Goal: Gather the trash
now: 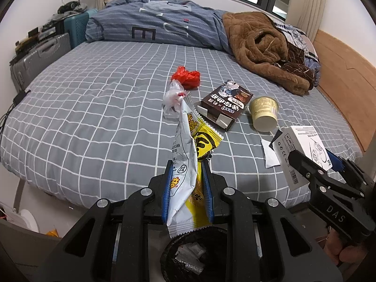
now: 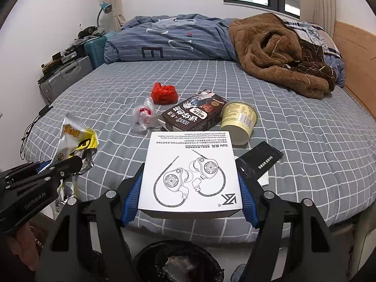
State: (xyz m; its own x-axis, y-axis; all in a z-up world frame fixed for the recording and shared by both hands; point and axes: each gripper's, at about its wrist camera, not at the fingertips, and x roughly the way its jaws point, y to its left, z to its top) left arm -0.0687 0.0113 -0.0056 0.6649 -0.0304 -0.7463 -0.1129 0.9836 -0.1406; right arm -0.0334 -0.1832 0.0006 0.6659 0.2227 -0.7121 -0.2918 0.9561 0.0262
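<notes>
- Grey checked sheets cover the bed (image 1: 94,122), with a blue striped duvet (image 1: 150,25) bunched at the far end and a brown fleece blanket (image 1: 265,47) heaped toward the wooden headboard (image 1: 340,89).
- Left tool (image 1: 186,164) is clenched on a white and yellow snack wrapper (image 1: 185,155); the blue pads pinch it from both sides.
- The wrapper stands lengthwise along the tool's fingers, its crimped far end pointing away toward the middle of the bed and its near end hanging over a dark bin (image 1: 195,253) below.
- Right tool (image 2: 191,183) is grasping a white earphone box (image 2: 191,171) across its width, one blue pad against each side edge.
- The box lies nearly flat, printed face up, with its long axis running away from the camera toward the far end of the bed.
- A dark bin (image 2: 176,260) with crumpled material inside sits on the floor under both tools, off the near edge of the bed.
- Left on the sheet: a red plastic bag (image 2: 164,92), a clear crumpled bag (image 2: 143,116) just beside it, a brown carton (image 2: 195,111) lying flat, and a pale yellow cup (image 2: 239,119) on its side touching the carton's end.
- A black card (image 2: 260,162) and a white paper lie near the right tool's right finger.
</notes>
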